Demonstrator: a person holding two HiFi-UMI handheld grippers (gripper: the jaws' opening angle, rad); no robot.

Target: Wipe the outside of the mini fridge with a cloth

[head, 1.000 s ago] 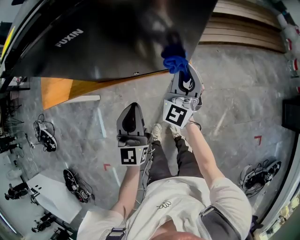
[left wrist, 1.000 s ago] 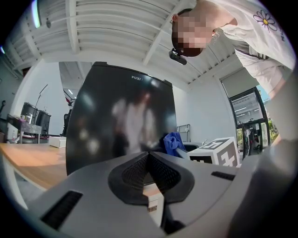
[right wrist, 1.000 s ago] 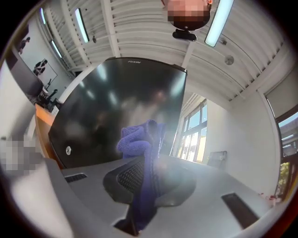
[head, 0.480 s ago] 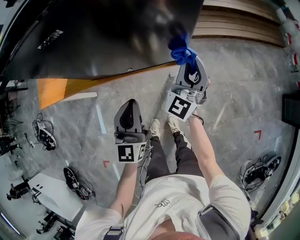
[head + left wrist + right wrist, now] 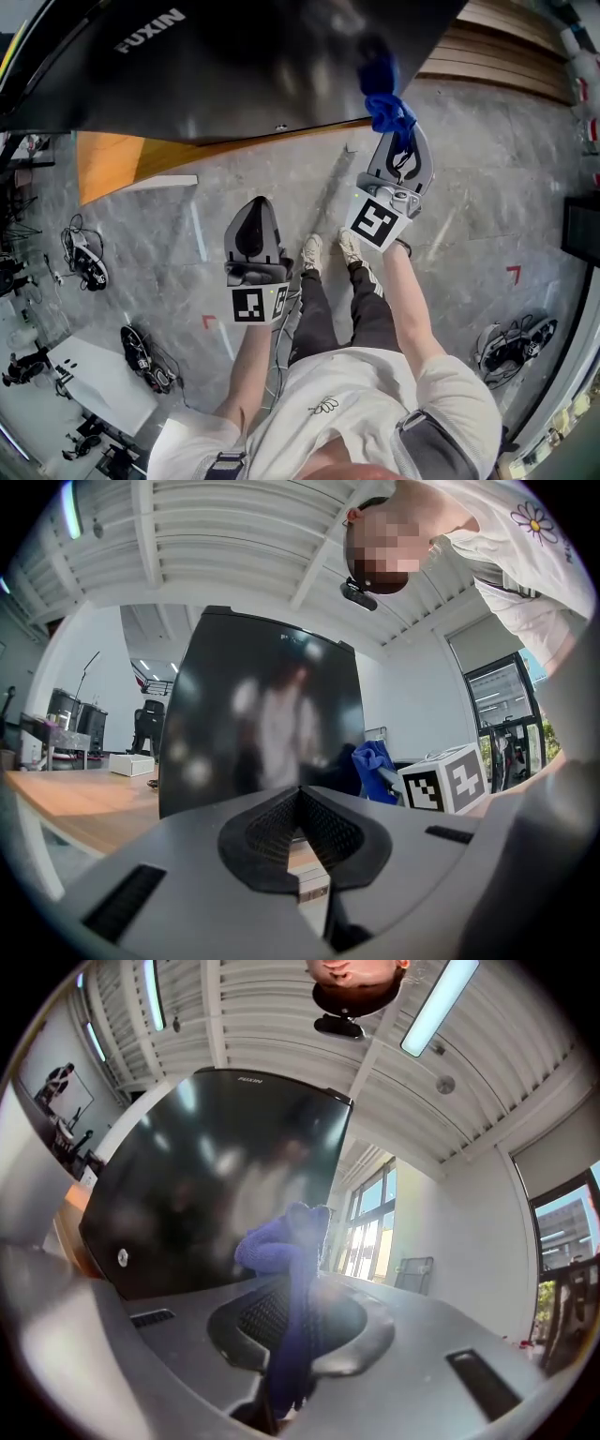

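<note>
Mini fridge [image 5: 253,66], glossy black, fills 10–12 o'clock of head view, upper part cut off by frame. Lower edge sits over wooden base [image 5: 122,169]. Blue cloth [image 5: 386,98] at 1 o'clock near fridge's right edge, contact blurred. Right gripper [image 5: 394,131] clamps cloth. Left gripper [image 5: 253,214] at centre, jaws together, empty, apart from fridge. Open floor [image 5: 469,216] around. One fridge, one cloth, two grippers.

Left gripper [image 5: 255,208] shut — right gripper [image 5: 397,134] clamped.

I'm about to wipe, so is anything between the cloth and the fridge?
Nothing visible does. The cloth, clamped in the right gripper, is right at the fridge's black front. The left gripper hangs off to the side, shut and empty.
</note>
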